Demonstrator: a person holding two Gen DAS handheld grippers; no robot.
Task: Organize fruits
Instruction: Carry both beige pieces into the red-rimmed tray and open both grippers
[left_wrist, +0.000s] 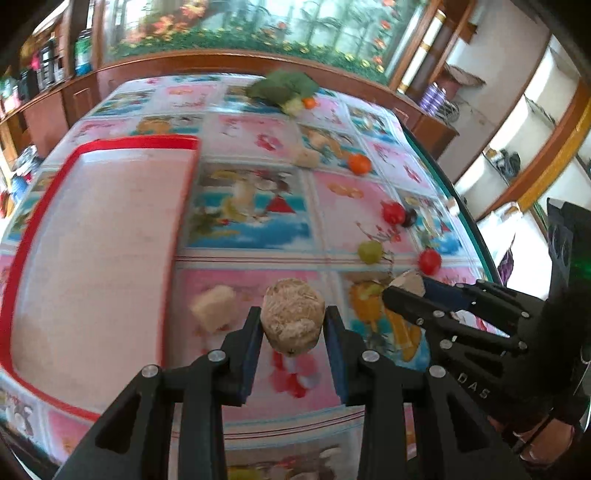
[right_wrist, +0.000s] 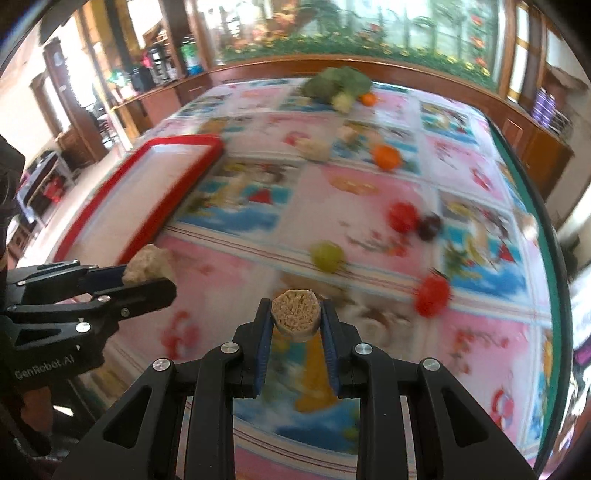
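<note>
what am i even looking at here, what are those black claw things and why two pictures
These are two hand-held grippers, each with a camera looking along its fingers, so each picture is one gripper's view. In the left view, the left gripper clamps a tan, fibrous lump; the right gripper shows at the side. In the right view, the right gripper clamps a similar tan piece. Below lies a colourful tablecloth with a red-rimmed tray, an orange, red fruits, a green fruit and leafy greens.
</note>
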